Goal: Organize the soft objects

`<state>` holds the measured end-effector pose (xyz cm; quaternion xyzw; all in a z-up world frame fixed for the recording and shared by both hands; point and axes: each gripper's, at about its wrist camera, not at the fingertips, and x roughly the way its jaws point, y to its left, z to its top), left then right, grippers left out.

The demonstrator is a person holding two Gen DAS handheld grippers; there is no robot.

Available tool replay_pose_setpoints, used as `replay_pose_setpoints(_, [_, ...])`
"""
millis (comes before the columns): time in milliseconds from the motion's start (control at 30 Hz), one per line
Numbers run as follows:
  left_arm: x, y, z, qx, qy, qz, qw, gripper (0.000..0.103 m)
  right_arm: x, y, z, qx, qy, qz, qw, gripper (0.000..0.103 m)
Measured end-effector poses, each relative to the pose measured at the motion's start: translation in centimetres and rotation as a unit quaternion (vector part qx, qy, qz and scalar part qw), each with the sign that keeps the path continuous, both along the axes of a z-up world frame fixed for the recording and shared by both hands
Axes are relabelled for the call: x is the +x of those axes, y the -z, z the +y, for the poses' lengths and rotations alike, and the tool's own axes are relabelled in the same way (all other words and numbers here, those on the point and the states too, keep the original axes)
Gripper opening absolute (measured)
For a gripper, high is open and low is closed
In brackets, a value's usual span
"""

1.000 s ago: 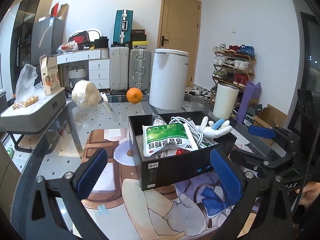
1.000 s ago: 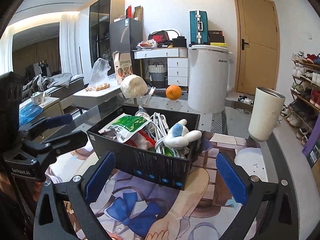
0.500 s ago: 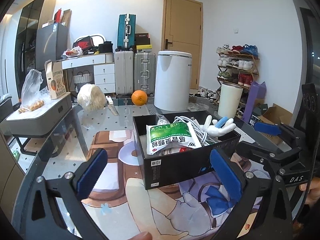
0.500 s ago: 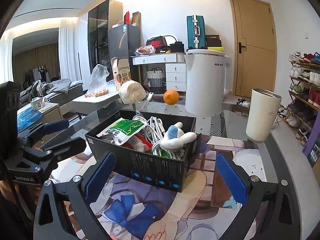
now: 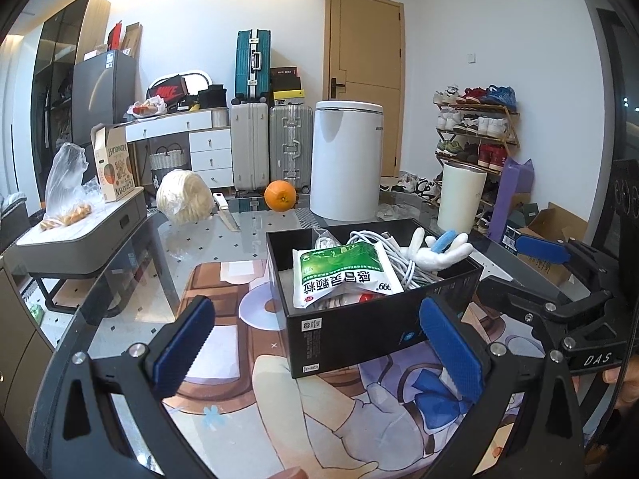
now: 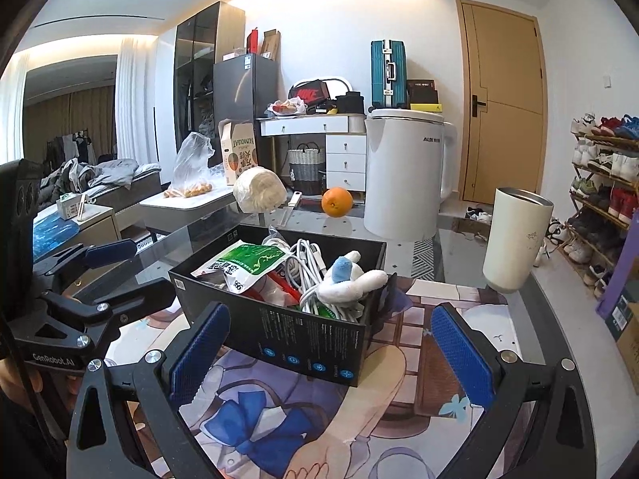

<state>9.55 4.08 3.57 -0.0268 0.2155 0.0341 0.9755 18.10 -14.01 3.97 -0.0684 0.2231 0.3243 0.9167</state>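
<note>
beside the black box (image 6: 303,343), only the right view shows bedding (image 6: 104,175).

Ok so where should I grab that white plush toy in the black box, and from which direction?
Grip the plush toy across its white body, coming down from above with the right gripper. It lies on top of the white cables at the right end of the black box, whose walls block a sideways approach.

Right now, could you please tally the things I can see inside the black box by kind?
Green sachet: 1
White cable bundle: 1
Plush toy: 1
Red item, partly hidden: 1
Total: 4 visible in the black box; more may lie beneath.
</note>
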Motion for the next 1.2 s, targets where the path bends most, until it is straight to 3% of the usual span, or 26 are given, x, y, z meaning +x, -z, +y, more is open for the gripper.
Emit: replay_pose_setpoints(1200, [0.11, 0.10, -0.05, 0.001, -0.001, 0.003, 1.0000, 0.103, 0.21, 0.14, -0.16, 0.001, -0.002, -0.002, 1.000, 0.102])
